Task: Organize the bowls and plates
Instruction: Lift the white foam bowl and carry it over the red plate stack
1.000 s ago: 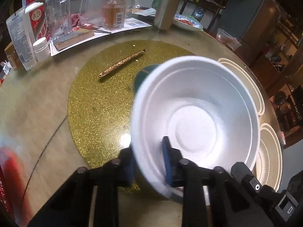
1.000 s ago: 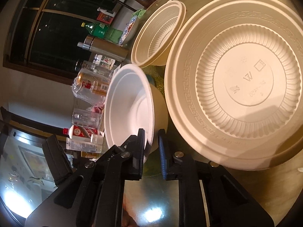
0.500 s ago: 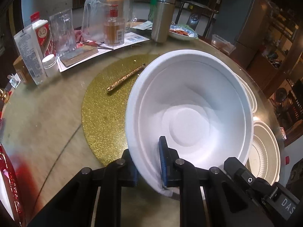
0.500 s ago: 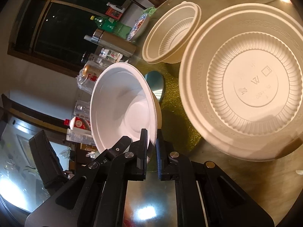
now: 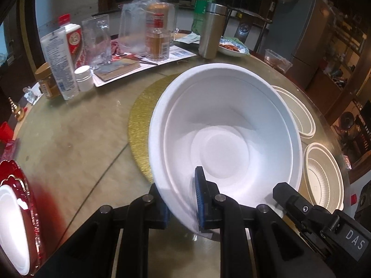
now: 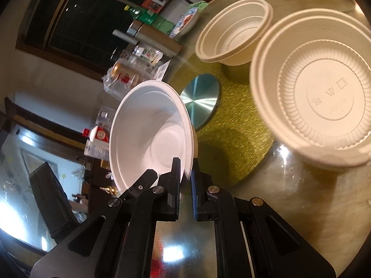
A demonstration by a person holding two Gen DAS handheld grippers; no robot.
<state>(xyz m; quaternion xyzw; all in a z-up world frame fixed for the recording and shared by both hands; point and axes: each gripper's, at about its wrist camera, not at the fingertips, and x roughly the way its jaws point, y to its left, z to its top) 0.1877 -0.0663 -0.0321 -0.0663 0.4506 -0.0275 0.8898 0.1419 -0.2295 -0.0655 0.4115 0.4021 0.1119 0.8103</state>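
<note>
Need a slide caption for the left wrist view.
Left gripper fingers pinch the white bowl rim above the gold mat.

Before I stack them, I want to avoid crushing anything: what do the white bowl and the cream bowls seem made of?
White bowl: probably foam or thin pressed pulp; matte, smooth, thin rim.
Cream bowls: likely moulded plastic or plant fibre; ribbed walls, embossed base marks, slight sheen.

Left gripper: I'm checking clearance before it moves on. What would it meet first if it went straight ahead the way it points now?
The left gripper is shut on the white bowl, so the bowl leads. Beyond it the line probably meets the gold mat on the table; depth is unclear.
</note>
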